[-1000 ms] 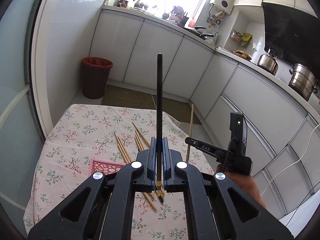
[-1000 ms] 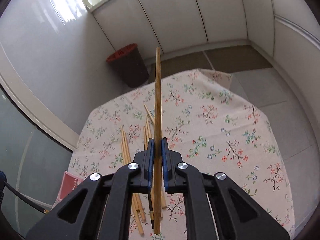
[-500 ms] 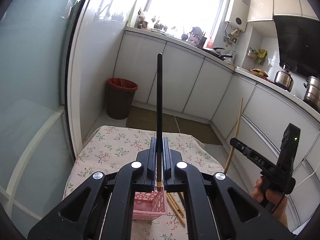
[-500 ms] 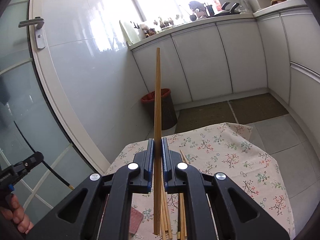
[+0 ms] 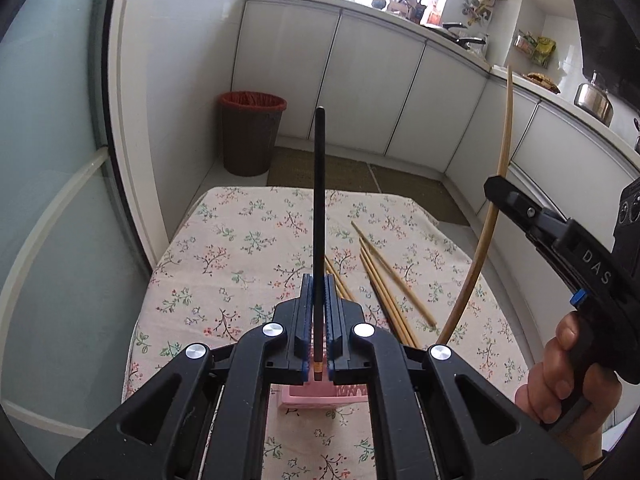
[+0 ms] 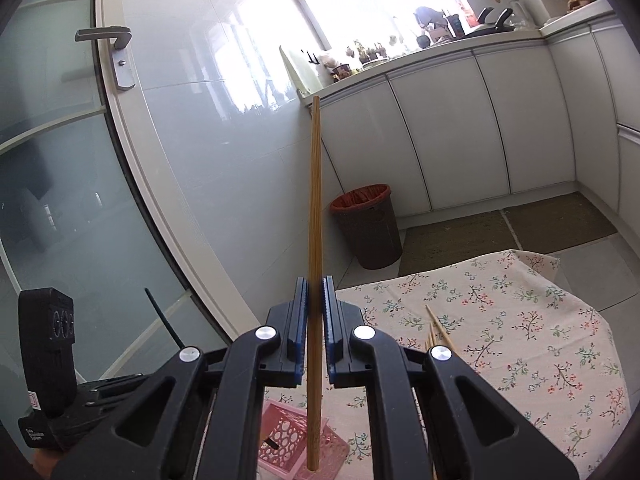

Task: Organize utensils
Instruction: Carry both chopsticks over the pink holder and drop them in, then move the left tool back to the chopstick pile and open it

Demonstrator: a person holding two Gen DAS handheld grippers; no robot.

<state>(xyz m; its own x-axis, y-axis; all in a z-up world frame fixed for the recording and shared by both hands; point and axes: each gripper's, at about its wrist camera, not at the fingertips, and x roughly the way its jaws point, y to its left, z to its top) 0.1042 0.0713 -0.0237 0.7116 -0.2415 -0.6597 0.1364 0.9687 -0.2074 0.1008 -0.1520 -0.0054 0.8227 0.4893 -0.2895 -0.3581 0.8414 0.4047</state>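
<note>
Black-framed left gripper (image 5: 318,308) clamps a slim black chopstick (image 5: 319,216) upright over the pink perforated plastic basket (image 6: 288,440); the right gripper (image 6: 316,308), clamped on a tan wooden chopstick (image 6: 315,260), hovers beside it above the floral tablecloth (image 5: 248,248).

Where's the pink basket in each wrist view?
Left wrist: pink basket bottom centre, mostly hidden behind the left gripper.
Right wrist: lower centre-left, under the bamboo chopstick.
Shared landmark: brown trash bin.
</note>
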